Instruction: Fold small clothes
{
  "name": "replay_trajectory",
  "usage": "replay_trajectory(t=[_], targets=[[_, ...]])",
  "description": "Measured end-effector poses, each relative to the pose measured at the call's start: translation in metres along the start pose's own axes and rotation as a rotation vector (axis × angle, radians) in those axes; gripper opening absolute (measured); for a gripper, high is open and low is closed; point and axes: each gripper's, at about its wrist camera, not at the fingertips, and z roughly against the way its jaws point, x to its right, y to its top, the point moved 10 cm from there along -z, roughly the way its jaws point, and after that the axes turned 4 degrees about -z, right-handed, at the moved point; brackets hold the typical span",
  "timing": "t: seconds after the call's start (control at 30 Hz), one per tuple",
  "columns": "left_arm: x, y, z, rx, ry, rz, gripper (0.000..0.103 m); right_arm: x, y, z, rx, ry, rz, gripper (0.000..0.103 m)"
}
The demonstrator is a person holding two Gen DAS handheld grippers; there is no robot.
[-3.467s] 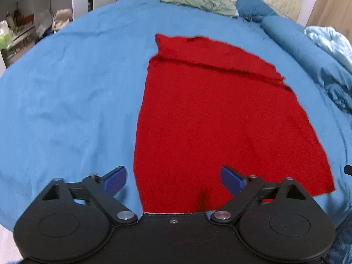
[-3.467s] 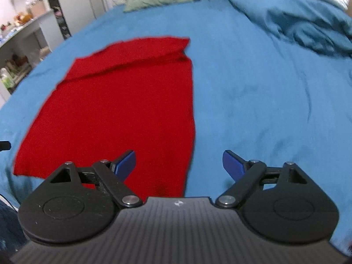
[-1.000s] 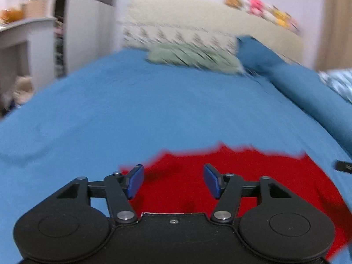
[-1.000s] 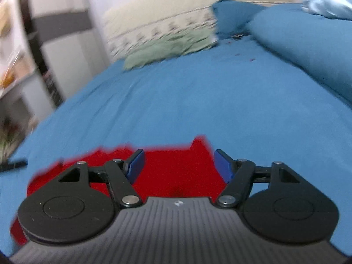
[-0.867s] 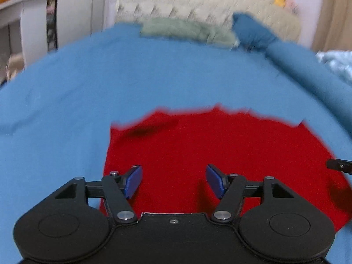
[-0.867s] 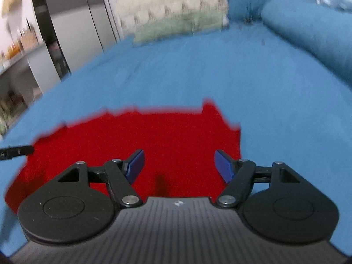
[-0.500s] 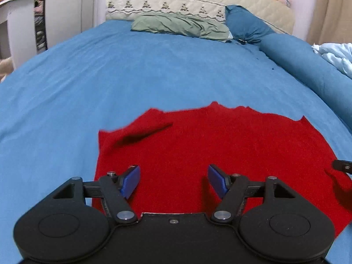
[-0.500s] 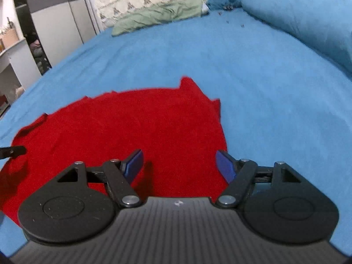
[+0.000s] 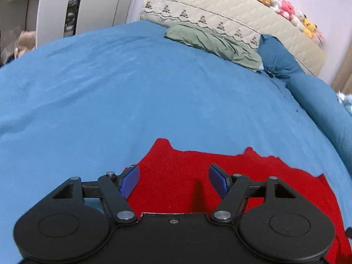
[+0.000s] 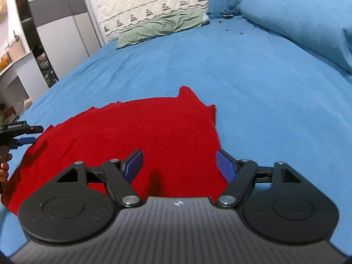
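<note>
A red knitted garment (image 9: 264,176) lies folded flat on the blue bedsheet (image 9: 154,99), its far edge uneven with small peaks. My left gripper (image 9: 173,182) hovers open over the garment's left part, its left pad near the cloth's left edge, nothing between the pads. In the right wrist view the same garment (image 10: 143,127) spreads to the left. My right gripper (image 10: 178,166) is open above its right side, with the right pad at the cloth's right edge. The left gripper (image 10: 19,132) and a hand (image 10: 3,169) show at that view's left border.
A green pillow (image 9: 211,41) and a beige quilted headboard (image 9: 220,15) stand at the bed's far end. Blue bolsters and a bunched duvet (image 10: 297,15) line the right side. White cupboards and shelves (image 10: 55,33) are off the left edge. Plush toys (image 9: 290,11) sit on the headboard.
The garment, full length 3.5 seconds ago, now lies folded shorter. Over the last second both grippers sank closer to it; the raised flap at its left corner is gone from view.
</note>
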Motion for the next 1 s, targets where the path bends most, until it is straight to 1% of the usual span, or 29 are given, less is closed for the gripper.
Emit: replay_trajectory(t=[0.1,0.17,0.27,0.3,0.4,0.47,0.57,0.63,0.7,0.73,0.8,0.87,0.93,1.0], targets=[[0.023,-0.003,0.024,-0.002,0.002,-0.102,0.076,0.006,-0.003,0.011,0.004,-0.008,-0.01,0.089],[0.051,-0.011,0.046,-0.01,-0.018,-0.191,0.089,0.008,-0.002,0.022,0.01,-0.019,-0.003,0.089],[0.087,-0.028,0.073,-0.01,-0.033,-0.276,0.101,0.01,-0.001,0.041,0.019,-0.043,0.026,0.089],[0.099,-0.037,0.078,-0.022,-0.039,-0.289,0.102,0.01,-0.001,0.047,0.019,-0.048,0.033,0.089],[0.13,-0.067,0.075,-0.095,-0.048,-0.329,0.103,0.012,-0.01,0.059,-0.009,-0.064,0.055,0.089],[0.141,-0.083,0.064,-0.142,-0.025,-0.34,0.103,0.014,-0.018,0.062,-0.022,-0.084,0.087,0.089],[0.147,-0.104,0.045,-0.209,0.012,-0.302,0.103,0.019,-0.033,0.058,-0.047,-0.106,0.095,0.087],[0.148,-0.117,0.035,-0.257,0.03,-0.272,0.103,0.024,-0.042,0.052,-0.048,-0.134,0.101,0.087],[0.15,-0.123,0.028,-0.253,0.058,-0.294,0.103,0.029,-0.051,0.047,-0.036,-0.183,0.126,0.087],[0.151,-0.121,0.026,-0.249,0.065,-0.305,0.103,0.028,-0.058,0.043,-0.04,-0.188,0.143,0.085],[0.148,-0.119,0.023,-0.26,0.063,-0.292,0.103,0.025,-0.064,0.043,-0.019,-0.183,0.16,0.081],[0.145,-0.118,0.02,-0.281,0.042,-0.262,0.103,0.019,-0.068,0.041,-0.013,-0.163,0.166,0.064],[0.144,-0.118,0.016,-0.297,0.019,-0.264,0.103,0.016,-0.069,0.041,-0.016,-0.138,0.154,0.054],[0.143,-0.119,0.016,-0.306,0.002,-0.272,0.103,0.014,-0.069,0.041,-0.023,-0.13,0.138,0.046]])
